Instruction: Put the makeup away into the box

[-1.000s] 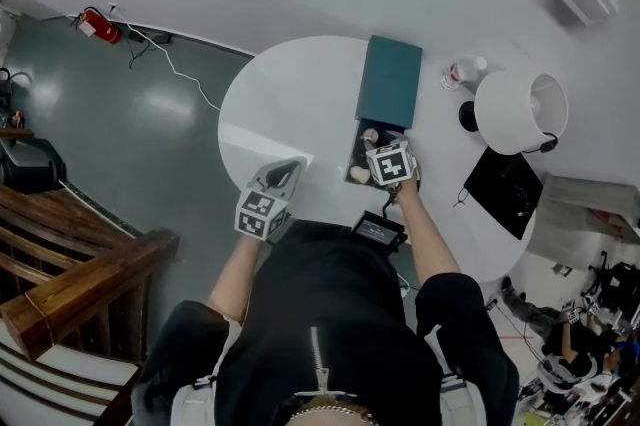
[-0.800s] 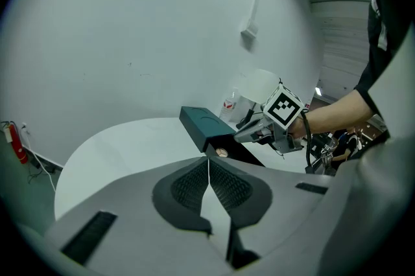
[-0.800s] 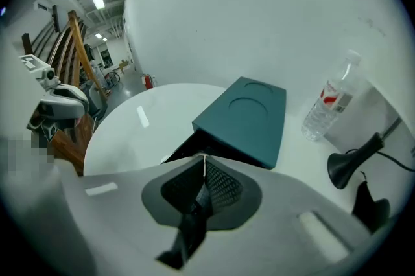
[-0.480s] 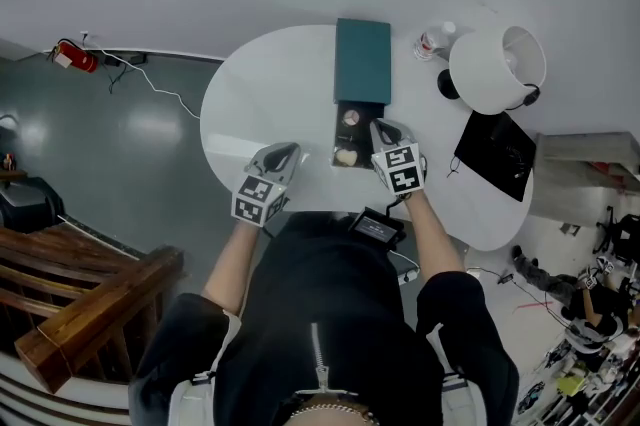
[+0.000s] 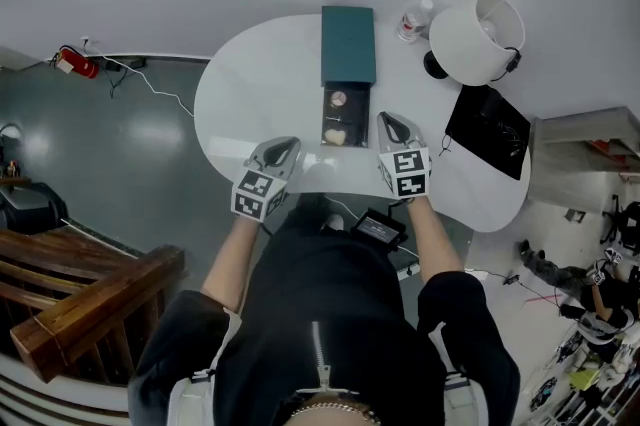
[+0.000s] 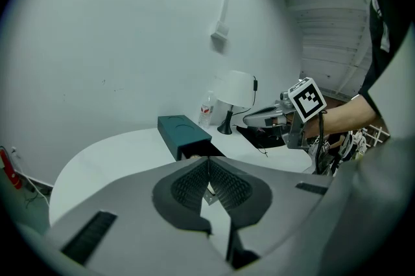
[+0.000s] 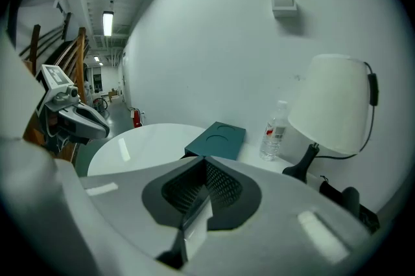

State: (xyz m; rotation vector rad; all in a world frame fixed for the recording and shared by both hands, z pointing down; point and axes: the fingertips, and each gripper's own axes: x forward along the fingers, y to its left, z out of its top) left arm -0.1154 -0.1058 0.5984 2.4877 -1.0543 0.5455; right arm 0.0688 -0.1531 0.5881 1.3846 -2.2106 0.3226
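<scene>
The white worktop point(image 5: 250, 104) carries a lamp point(image 5: 475, 39) and a teal box point(image 5: 348, 44), its drawer point(image 5: 346, 118) pulled out toward the person. Only the head view looks into the drawer, where the makeup point(image 5: 335, 136) lies; the gripper views catch just the box's top. Left claw point(image 5: 285, 146) and right claw point(image 5: 391, 122) hover either side of the drawer, each pressed together and empty, as their own views show

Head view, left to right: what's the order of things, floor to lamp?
red fire extinguisher → left tool → teal box → right tool → white lamp shade
</scene>
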